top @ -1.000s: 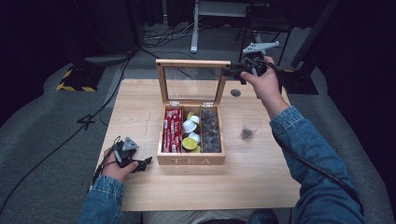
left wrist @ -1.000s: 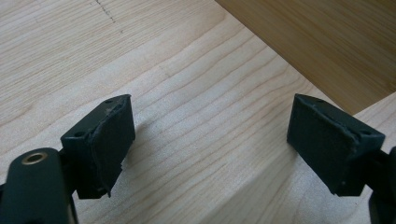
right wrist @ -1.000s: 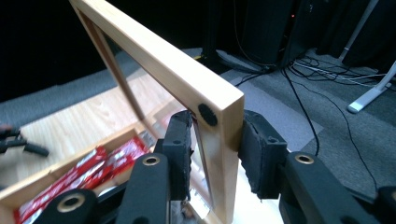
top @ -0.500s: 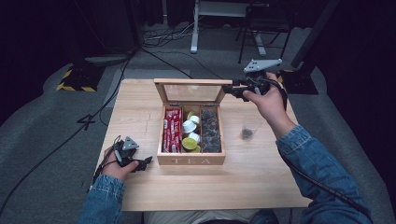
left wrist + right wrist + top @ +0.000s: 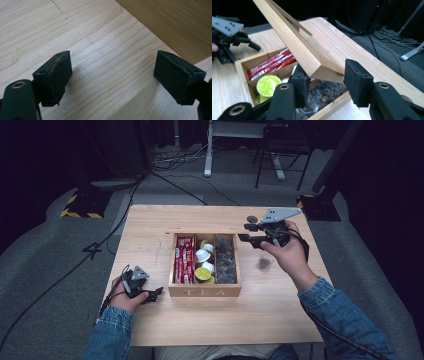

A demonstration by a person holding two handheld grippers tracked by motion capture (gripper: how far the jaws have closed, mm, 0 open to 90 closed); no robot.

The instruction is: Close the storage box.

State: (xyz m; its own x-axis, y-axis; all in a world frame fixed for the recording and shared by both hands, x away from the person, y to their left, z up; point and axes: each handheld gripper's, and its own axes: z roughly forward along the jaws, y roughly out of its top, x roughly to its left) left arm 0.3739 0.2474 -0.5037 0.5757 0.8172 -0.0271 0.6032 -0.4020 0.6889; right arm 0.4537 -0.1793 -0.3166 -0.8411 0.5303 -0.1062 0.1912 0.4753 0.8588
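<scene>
A wooden tea box [image 5: 205, 292] stands mid-table, holding red packets [image 5: 185, 257], white and green capsules [image 5: 203, 262] and dark packets [image 5: 225, 260]. Its hinged lid [image 5: 205, 234] hangs tilted over the box. My right gripper [image 5: 245, 234] is at the lid's right front corner. In the right gripper view the lid [image 5: 294, 42] slants down between the jaws of that gripper [image 5: 327, 82], which are shut on its corner. My left gripper [image 5: 156, 292] rests open on the table left of the box. The left gripper [image 5: 112, 75] has bare wood between its pads.
A small dark packet [image 5: 263, 264] lies on the table right of the box, under my right wrist. A dark round disc [image 5: 252, 219] sits near the back edge. The wooden table [image 5: 150, 225] is edged by grey floor with cables. The box wall [image 5: 175, 22] is close ahead of the left gripper.
The right gripper has swung the lid down from upright toward the box and come nearer and lower with it. The left gripper has stayed put.
</scene>
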